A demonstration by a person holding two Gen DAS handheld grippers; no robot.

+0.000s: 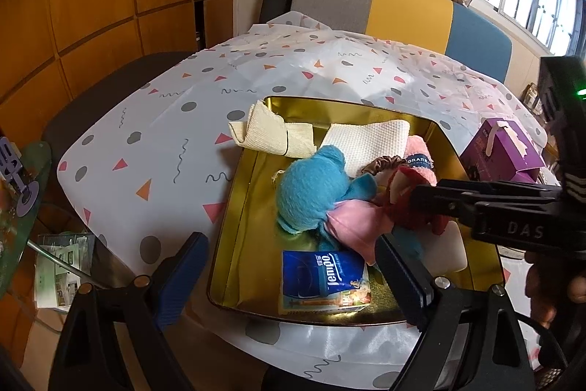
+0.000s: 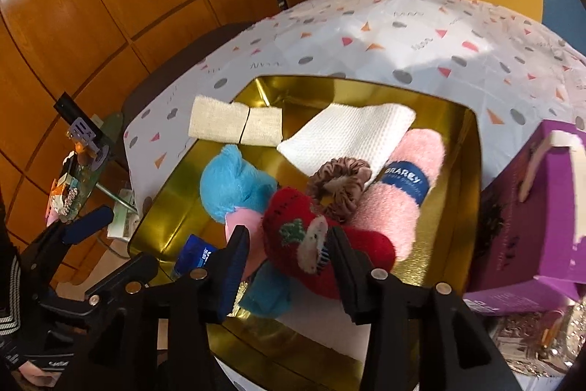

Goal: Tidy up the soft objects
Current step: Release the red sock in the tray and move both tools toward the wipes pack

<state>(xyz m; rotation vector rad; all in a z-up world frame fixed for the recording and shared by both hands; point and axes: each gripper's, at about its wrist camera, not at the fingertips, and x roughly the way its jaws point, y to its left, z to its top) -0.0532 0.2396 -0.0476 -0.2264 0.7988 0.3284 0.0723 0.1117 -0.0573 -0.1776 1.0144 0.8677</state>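
The table [image 1: 154, 120] with a patterned cover carries a gold tray [image 1: 241, 207], and a purple box [image 2: 531, 207] stands just beside the tray. Inside lie a blue plush toy [image 1: 311, 189], a white cloth [image 2: 351, 134], a pink towel roll [image 2: 406, 200], a red knitted toy [image 2: 293, 237], a tissue pack [image 1: 326, 277] and a brown scrunchie [image 2: 337, 185]. The right gripper [image 2: 289, 262] stands wide around the red toy, not closed on it. This toy seems light and soft; gripping its thick middle should work best. The left gripper [image 1: 293, 266] is wide and empty above the tissue pack.
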